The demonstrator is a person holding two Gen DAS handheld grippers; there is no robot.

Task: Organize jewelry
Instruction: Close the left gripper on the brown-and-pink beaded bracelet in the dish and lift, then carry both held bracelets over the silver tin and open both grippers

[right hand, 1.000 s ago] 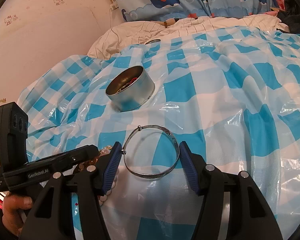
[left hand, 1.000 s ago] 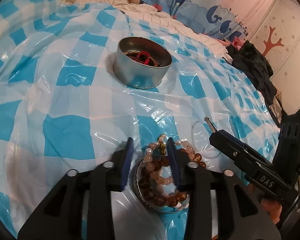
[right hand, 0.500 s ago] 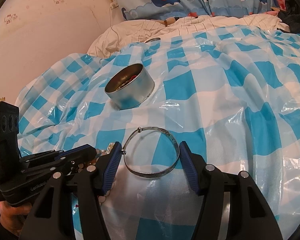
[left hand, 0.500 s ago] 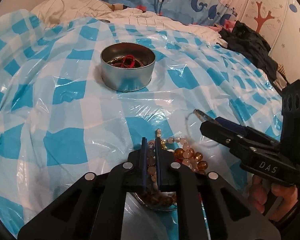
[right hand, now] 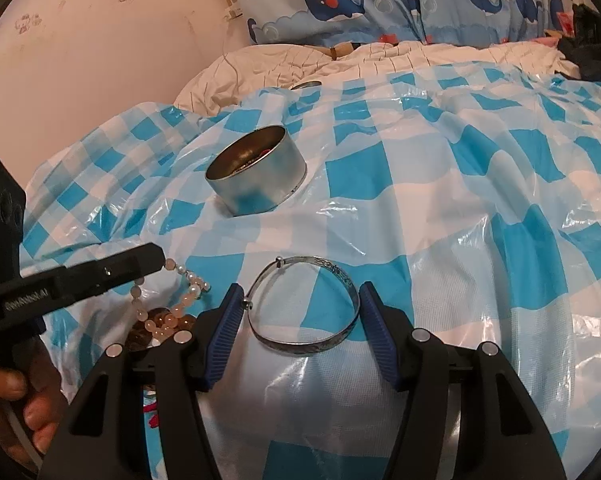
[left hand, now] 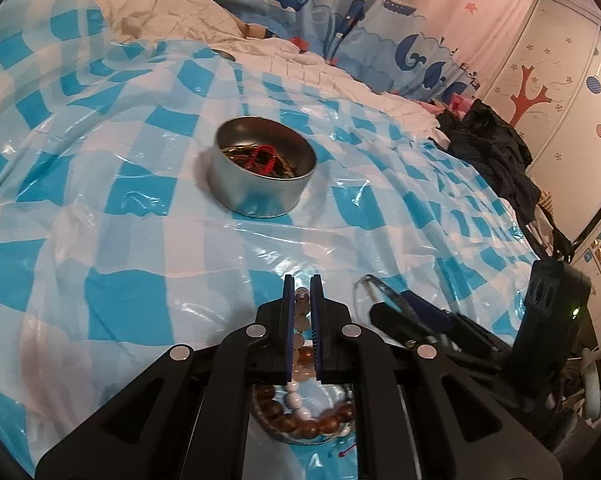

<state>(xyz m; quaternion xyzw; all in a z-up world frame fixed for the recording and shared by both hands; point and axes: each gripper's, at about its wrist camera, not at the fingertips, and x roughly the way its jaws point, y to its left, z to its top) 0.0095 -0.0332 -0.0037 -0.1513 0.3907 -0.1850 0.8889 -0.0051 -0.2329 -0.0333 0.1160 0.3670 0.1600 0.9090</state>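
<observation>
Left wrist view: my left claw (left hand: 301,300) is pinched tight on a pale bead string (left hand: 296,394). The beads run between my two blue pads.
Bead string: it hangs down from my left claw to a pile of brown beads (left hand: 308,424) at 6 o'clock. From the right wrist view the string (right hand: 188,284) drops from the claw tip.
Right claw: my right claw (right hand: 300,300) is spread apart. A silver bangle (right hand: 304,308) lies flat between the pads. I cannot tell if the pads touch it.
Tin: a round metal tin (left hand: 262,172) sits at 12 o'clock from my left claw, well apart from it. Red cord (left hand: 262,158) and gold bits lie inside.
Cloth: a blue and white check sheet (right hand: 440,208) lies under it all.
Hand: a hand (right hand: 16,408) holds the left claw's handle at 8 o'clock in the right wrist view.
</observation>
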